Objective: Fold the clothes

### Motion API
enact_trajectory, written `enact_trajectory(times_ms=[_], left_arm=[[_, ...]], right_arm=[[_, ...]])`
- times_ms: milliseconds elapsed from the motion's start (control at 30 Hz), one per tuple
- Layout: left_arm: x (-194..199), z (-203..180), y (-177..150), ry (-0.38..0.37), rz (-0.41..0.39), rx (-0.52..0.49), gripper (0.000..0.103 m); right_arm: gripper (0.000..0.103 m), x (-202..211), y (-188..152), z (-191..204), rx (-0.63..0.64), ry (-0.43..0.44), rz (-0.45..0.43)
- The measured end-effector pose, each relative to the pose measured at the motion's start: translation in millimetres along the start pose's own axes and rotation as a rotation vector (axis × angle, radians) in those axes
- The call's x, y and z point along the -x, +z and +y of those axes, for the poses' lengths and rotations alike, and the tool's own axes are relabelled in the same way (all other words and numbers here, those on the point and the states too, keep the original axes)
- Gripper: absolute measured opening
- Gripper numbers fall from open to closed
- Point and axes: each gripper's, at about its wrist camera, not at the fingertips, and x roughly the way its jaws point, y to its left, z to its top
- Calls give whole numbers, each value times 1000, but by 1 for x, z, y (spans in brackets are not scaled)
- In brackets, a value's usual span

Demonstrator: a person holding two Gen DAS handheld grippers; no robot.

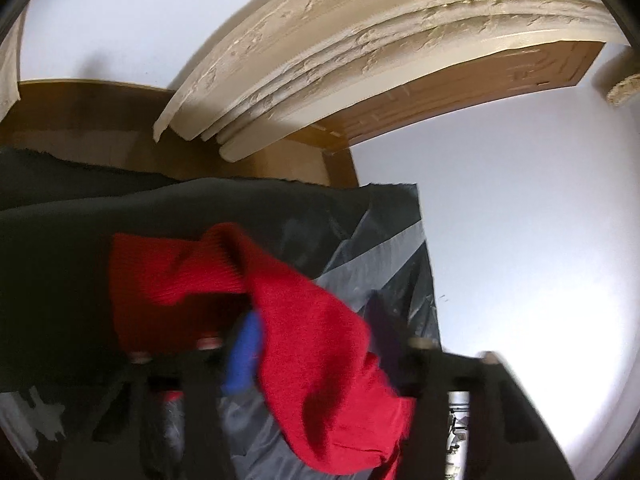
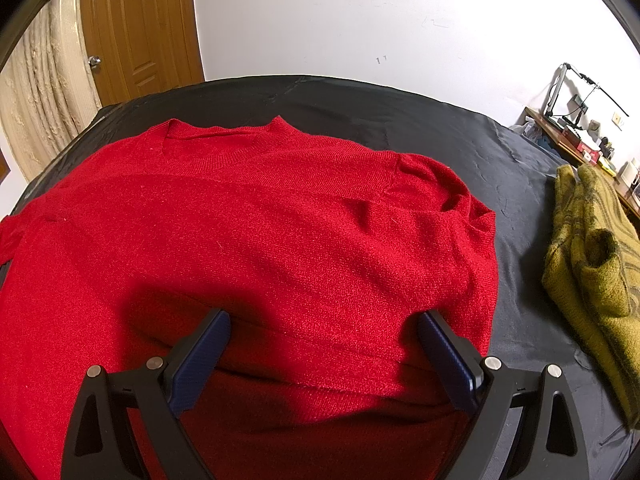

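Observation:
A red knit sweater (image 2: 256, 216) lies spread on a black sheet (image 2: 360, 100), collar at the far side. My right gripper (image 2: 324, 336) hovers open just above its near hem, one blue pad (image 2: 200, 360) on each side. In the blurred, tilted left wrist view, a red sleeve (image 1: 304, 340) with its ribbed cuff drapes over my left gripper (image 1: 316, 360). A blue pad (image 1: 244, 356) shows beside the cloth. The other finger stands apart at the right, so the jaws look open. Whether the sleeve is pinched is hidden.
An olive-yellow knit garment (image 2: 592, 264) lies on the black sheet at the right. A cluttered desk (image 2: 580, 140) stands beyond it. A wooden door (image 2: 136, 28) and cream curtain (image 2: 44, 112) are at the far left, with a white wall behind.

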Motion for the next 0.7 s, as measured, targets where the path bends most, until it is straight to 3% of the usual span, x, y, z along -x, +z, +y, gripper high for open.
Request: enact_trajectory(times_ms=[67,100,400,700], left_arm=[[-6,4,1,32,16,2,11],[-8,5,1,41,19,-3,6],[1,-1,-2,54,-23,-33,5],[17,-66,-15,7,-61,-203,5]], right_arm=[[97,0,0,0,0,0,0],[97,0,0,0,0,0,0],[97,0,0,0,0,0,0],[97,0,0,0,-1,0,0]])
